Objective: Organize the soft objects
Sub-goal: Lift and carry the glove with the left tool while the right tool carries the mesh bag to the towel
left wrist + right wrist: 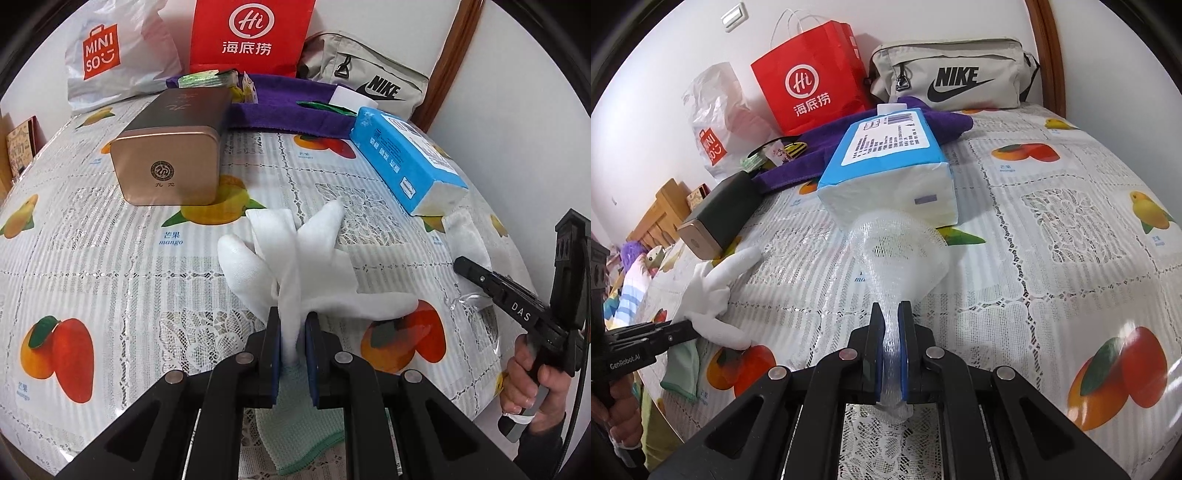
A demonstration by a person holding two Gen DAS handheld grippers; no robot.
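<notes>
My left gripper [293, 334] is shut on a white glove [291, 251] with a green cuff [295, 428], its fingers splayed over the table. The glove also shows in the right wrist view [716, 291]. My right gripper [891, 345] is shut on a white foam mesh sleeve [901, 251], which lies in front of a blue tissue pack [886, 170]. The sleeve shows in the left wrist view [467, 236] at the right, with the right gripper [476, 271] on it. The tissue pack [402, 158] lies beyond it.
A gold tin box [173, 147] stands at the left. A purple towel [288, 107] lies at the back with small packets on it. Behind stand a red paper bag [251, 33], a Miniso plastic bag [110, 55] and a Nike pouch [953, 74]. The mango tablecloth [110, 280] covers the table.
</notes>
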